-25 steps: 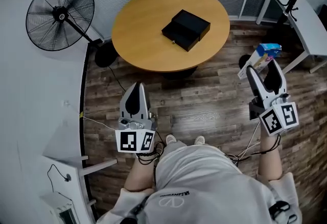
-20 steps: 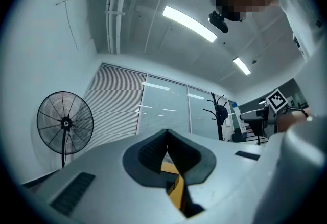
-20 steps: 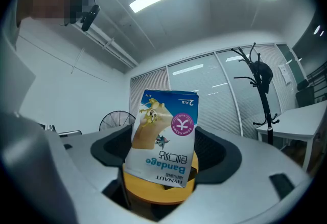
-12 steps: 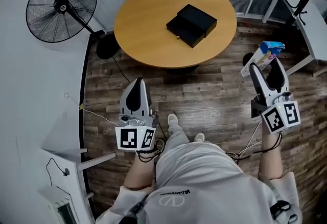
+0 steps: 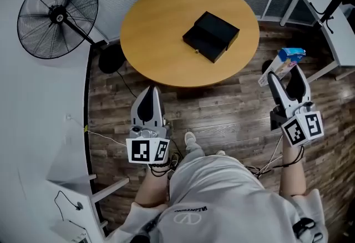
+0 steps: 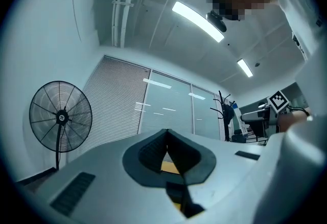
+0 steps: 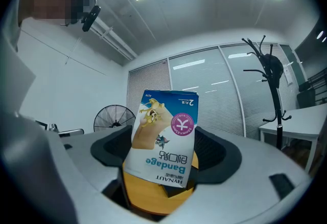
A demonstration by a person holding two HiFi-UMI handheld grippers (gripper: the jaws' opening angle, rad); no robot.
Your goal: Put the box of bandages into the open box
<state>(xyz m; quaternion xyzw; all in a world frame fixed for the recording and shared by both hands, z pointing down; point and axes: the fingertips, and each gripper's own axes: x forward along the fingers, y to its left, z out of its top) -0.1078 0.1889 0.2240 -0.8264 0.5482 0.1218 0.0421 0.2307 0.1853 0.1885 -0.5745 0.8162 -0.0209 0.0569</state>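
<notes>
Your right gripper [image 5: 286,74] grasped the bandage box [image 5: 290,55] at the frame's right edge, well apart from the black box [image 5: 211,36] on the desk [image 5: 155,25]. Your left gripper [image 5: 148,92] had its jaws clenched on nothing.

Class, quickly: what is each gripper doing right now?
Left gripper: shut, holding nothing.
Right gripper: shut on the bandage box.

The right tongs [image 5: 286,75] hide part of the bandage box [image 7: 164,133]; whether the black box [image 5: 211,36] is open seems unclear.
</notes>
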